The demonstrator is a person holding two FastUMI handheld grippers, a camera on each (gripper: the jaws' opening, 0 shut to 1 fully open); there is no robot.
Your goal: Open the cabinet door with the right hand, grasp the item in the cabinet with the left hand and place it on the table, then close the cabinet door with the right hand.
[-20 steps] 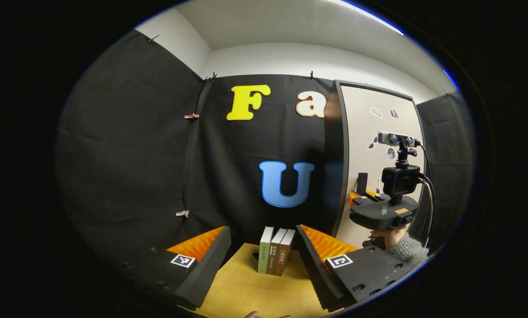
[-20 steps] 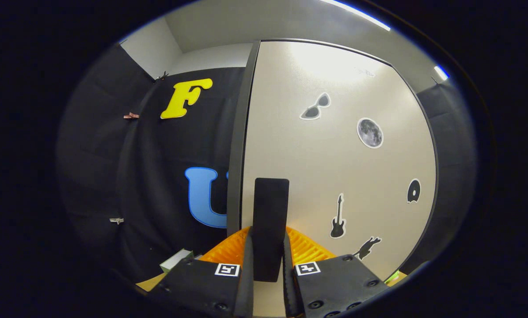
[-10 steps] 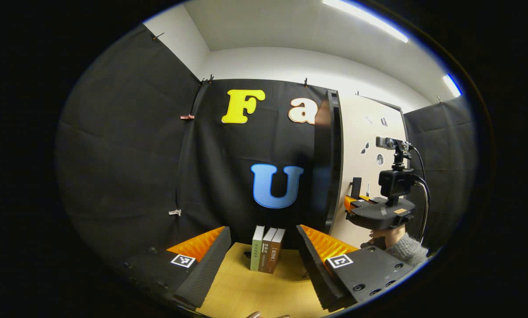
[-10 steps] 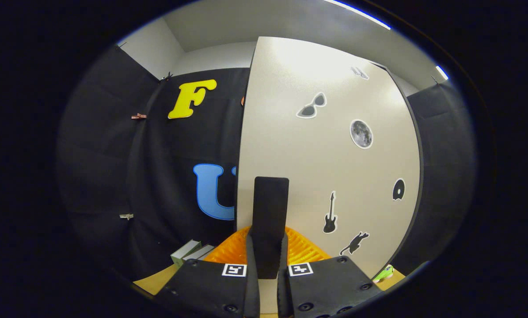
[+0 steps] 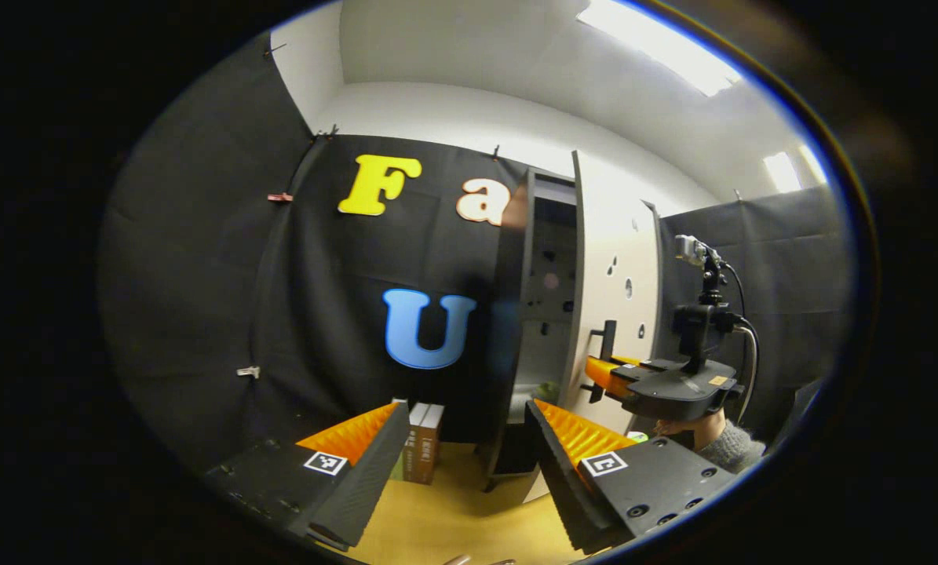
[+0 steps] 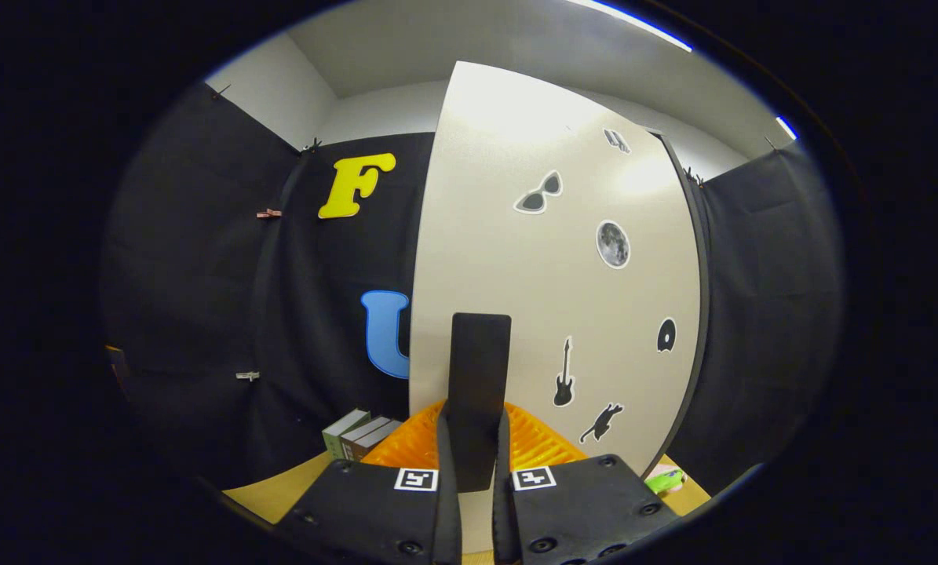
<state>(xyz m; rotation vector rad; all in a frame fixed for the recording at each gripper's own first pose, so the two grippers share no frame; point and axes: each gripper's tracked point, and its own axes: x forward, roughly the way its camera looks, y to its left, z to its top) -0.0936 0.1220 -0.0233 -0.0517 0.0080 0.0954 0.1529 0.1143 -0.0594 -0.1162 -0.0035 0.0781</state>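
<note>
The cabinet (image 5: 543,314) stands at the right of the wooden table (image 5: 453,526), against the booth wall. Its door (image 6: 547,298) is swung partly open, exposing the dark interior in the left gripper view; the door face carries small stickers.

Right gripper (image 6: 473,479): both fingers are closed onto the door's upright black handle (image 6: 479,392), one on each side, with no gap visible. In the left gripper view the same gripper sits at the door edge, held from below by a hand (image 5: 684,428) in a grey sleeve.

Left gripper (image 5: 469,455): jaws spread wide, nothing between them, hovering above the table and aimed at the cabinet opening.

A small green item (image 5: 547,390) lies low inside the cabinet; its identity cannot be determined.

A row of books (image 5: 421,443) stands upright on the table, left of the cabinet.
</note>
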